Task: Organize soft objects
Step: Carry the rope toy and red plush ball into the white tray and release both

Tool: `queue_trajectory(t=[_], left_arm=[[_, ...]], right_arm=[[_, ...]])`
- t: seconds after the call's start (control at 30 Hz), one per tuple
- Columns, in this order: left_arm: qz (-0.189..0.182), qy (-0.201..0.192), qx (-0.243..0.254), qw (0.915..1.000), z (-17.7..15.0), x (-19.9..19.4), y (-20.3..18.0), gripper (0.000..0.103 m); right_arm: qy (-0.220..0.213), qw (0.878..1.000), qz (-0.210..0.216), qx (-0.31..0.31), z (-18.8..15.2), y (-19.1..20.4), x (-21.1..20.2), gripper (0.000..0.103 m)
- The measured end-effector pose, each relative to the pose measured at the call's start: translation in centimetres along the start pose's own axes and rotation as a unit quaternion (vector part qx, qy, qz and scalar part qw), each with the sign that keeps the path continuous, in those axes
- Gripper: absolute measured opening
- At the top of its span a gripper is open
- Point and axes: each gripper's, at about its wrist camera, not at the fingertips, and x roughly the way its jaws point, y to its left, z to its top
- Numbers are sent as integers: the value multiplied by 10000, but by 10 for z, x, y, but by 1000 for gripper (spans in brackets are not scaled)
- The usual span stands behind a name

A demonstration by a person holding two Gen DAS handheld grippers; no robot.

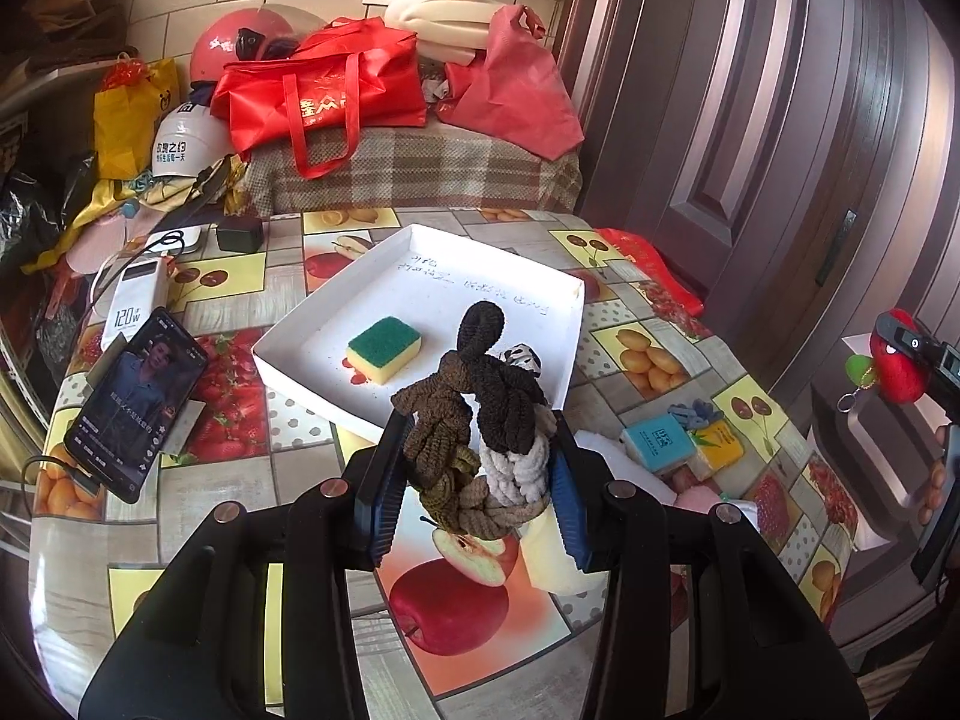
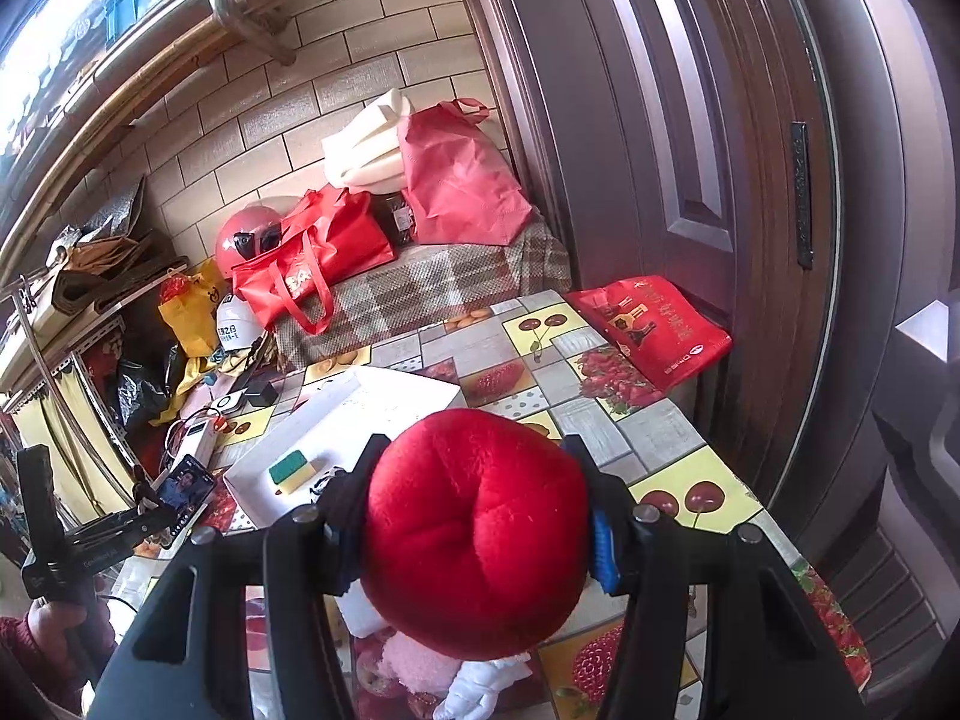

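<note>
Left gripper: its blue pads are pressed against both sides of a bundle of hair ties, brown, dark and white loops knotted together, held clear of the table just in front of the near corner of the white tray. One dark loop stands up above the bundle. Inside the tray lies a sponge, green face up over yellow, flat on the tray floor toward its left side; handwriting runs across the tray floor farther back. Right gripper: pinching a red plush that fills the space between the jaws and bulges past them; the left wrist view shows the same plush at far right, raised off the table, with a green ball and a key ring hanging from it. Below the plush, on the fruit-print tablecloth, rest a pink fuzzy item and a white soft item, touching each other. Near the table's right edge sit a blue box and a yellow packet, side by side. On the left, a phone leans with its screen lit, a power bank just behind it. Behind the table: red bags, a red helmet, white foam. A hand grips the left tool at lower left.
</note>
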Motion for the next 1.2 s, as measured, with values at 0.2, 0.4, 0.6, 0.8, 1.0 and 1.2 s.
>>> queue_trajectory(t=[0.2, 0.4, 0.6, 0.8, 1.0, 1.2], left_arm=[[81, 19, 120, 9999, 13, 11, -4, 42], [276, -101, 251, 9993, 43, 20, -11, 42], [461, -144, 286, 9984, 61, 24, -12, 42], [513, -201, 273, 9981, 71, 25, -13, 42], [525, -270, 279, 9979, 86, 26, -13, 42], [576, -616, 267, 9961, 116, 14, -10, 42]], right_arm=[[-27, 9999, 94, -122, 10, 8, 6, 56], [-223, 9990, 186, -349, 27, 23, 10, 57], [-275, 9985, 327, -336, 33, 31, 17, 57], [-218, 9981, 505, -277, 37, 36, 24, 57], [-289, 9959, 754, -408, 51, 51, 29, 57], [-459, 9927, 980, -538, 74, 70, 37, 57]])
